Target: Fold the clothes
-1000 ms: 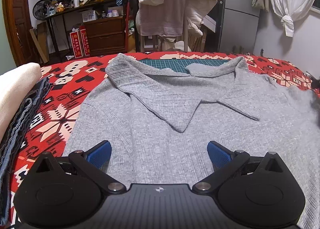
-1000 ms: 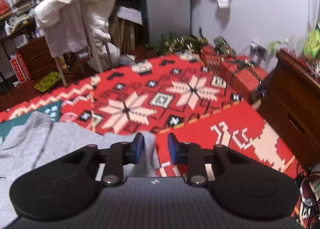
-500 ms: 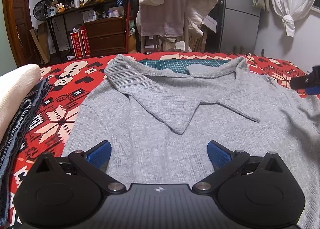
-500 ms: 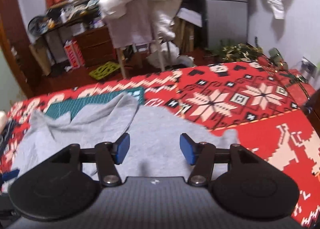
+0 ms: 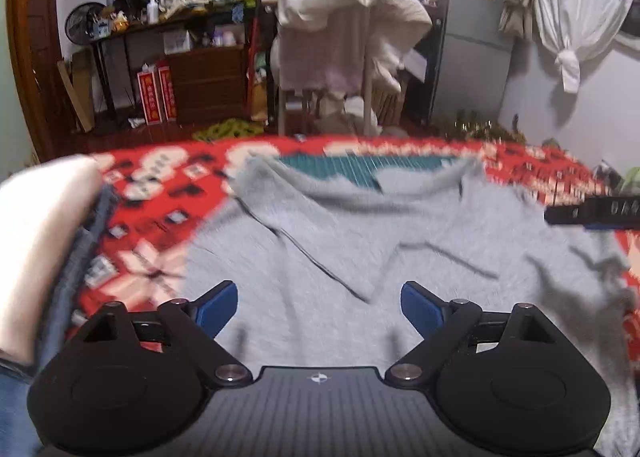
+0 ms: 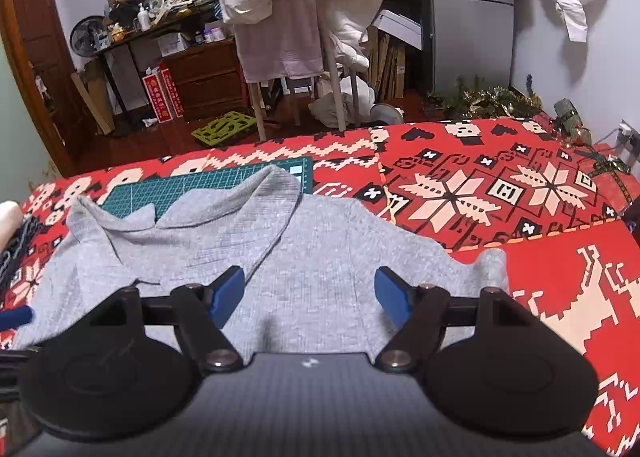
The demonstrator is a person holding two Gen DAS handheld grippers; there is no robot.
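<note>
Right wrist view: grey collared top [image 6: 316, 257] lies spread face-up on the red patterned blanket [image 6: 500, 193], collar over the green cutting mat [image 6: 208, 185]; our right gripper [image 6: 310, 293] hangs above its shoulder, jaws opening, nothing between them; left gripper [image 5: 319, 303] is apart but closing, also empty, left view blurred; we judge the first fold pending; grab a single fabric layer at the sleeve edge, lift low, keep both sides level.
</note>
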